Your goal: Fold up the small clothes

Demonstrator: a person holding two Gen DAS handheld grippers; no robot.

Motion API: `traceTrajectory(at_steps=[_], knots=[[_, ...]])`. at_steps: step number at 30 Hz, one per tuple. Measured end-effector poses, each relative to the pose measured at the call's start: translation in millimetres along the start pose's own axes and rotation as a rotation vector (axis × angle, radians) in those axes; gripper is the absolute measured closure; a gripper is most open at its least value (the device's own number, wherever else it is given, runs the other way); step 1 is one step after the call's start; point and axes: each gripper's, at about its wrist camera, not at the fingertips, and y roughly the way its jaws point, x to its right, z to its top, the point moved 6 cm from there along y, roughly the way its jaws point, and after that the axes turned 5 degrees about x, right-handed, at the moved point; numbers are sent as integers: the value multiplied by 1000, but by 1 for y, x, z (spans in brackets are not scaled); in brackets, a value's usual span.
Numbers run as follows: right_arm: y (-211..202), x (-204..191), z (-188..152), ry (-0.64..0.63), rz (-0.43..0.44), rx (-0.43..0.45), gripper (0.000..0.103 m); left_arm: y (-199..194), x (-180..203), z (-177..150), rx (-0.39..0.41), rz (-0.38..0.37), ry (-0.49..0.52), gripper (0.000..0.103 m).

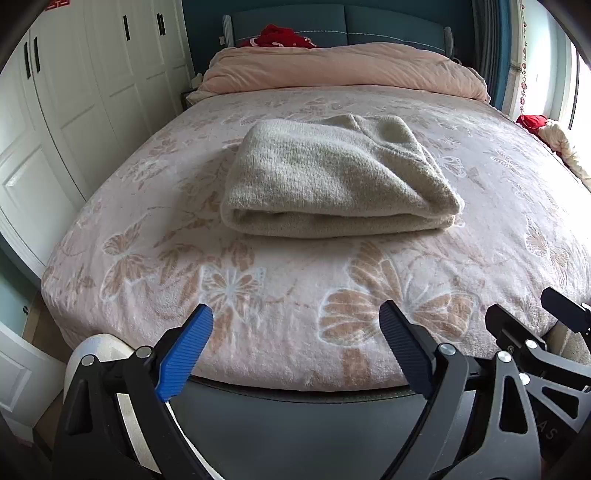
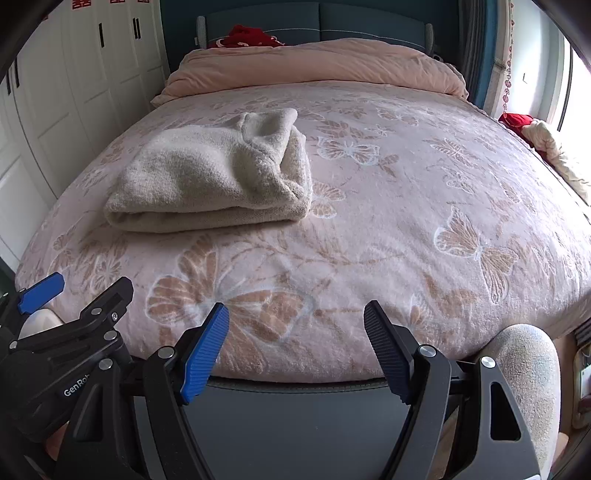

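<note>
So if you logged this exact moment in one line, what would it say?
sweater: folded, lying on bed | left gripper: open, empty | right gripper: open, empty | both short of sweater

1. Folded knit garment (image 1: 332,177): plain cream-beige, no pattern.
2. Bedspread (image 1: 369,280): pale pink, with tan and white butterfly and flower motifs.
3. Far duvet (image 1: 343,70): plain peach-pink.
4. Headboard (image 1: 388,22): teal.
5. Left wardrobe doors (image 1: 92,85): white, black handles.
6. Gripper pads (image 1: 188,354): one blue, one black.
</note>
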Motion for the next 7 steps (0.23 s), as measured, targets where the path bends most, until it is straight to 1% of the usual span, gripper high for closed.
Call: traceTrajectory(at_steps=[4, 7], knots=[[0, -3, -1, -6, -9, -4, 29, -1, 2, 1, 6, 1, 13, 23], [0, -4, -1, -5, -10, -7, 29, -2, 3, 1, 8, 15, 20, 23]])
